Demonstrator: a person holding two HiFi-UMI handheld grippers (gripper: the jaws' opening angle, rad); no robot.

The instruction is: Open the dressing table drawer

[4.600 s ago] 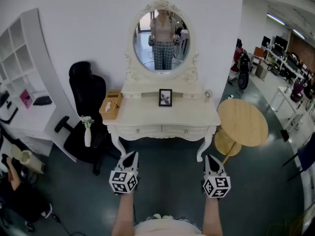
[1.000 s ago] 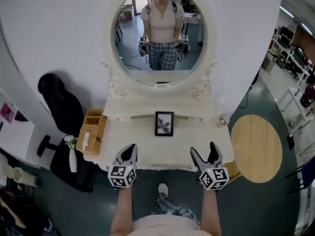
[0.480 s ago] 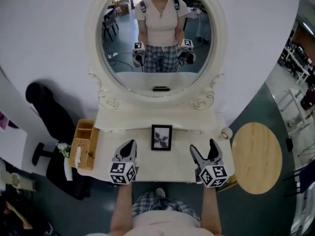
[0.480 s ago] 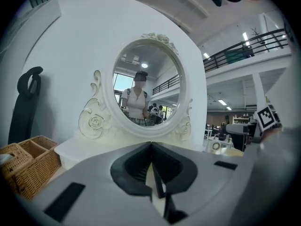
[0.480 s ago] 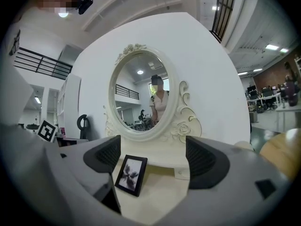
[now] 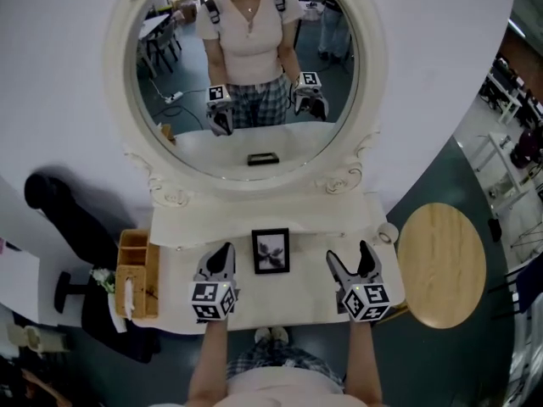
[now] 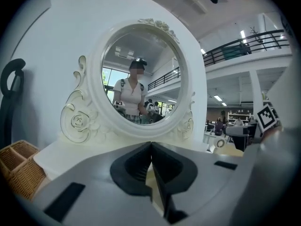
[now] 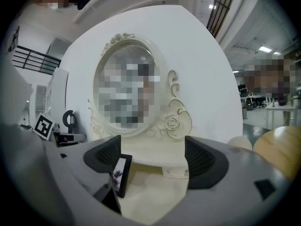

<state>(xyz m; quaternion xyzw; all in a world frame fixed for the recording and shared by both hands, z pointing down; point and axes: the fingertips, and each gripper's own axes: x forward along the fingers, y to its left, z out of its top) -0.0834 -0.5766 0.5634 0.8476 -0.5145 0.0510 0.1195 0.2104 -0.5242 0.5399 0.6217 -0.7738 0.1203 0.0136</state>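
Our left tool (image 6: 222, 253) is clenched empty, the right tool (image 6: 349, 257) released. We should reach under the cream-white tabletop (image 6: 288, 299) front edge for the hidden drawer.

Cream dressing table (image 6: 314, 299) (black picture frame (image 6: 271, 251)), tan wicker basket (image 6: 136, 270).

the drawer front shows in no view; in the head view it lies under the near edge of the dressing table (image 6: 293, 299). the mirror (image 6: 246, 66) is cut off at the top there, and mosaic covers its glass in the right gripper view. the picture frame (image 8: 120, 173) is partly behind the right gripper (image 8: 153, 159). a round thing (image 6: 388, 232) at the table's right corner is too small to tell.
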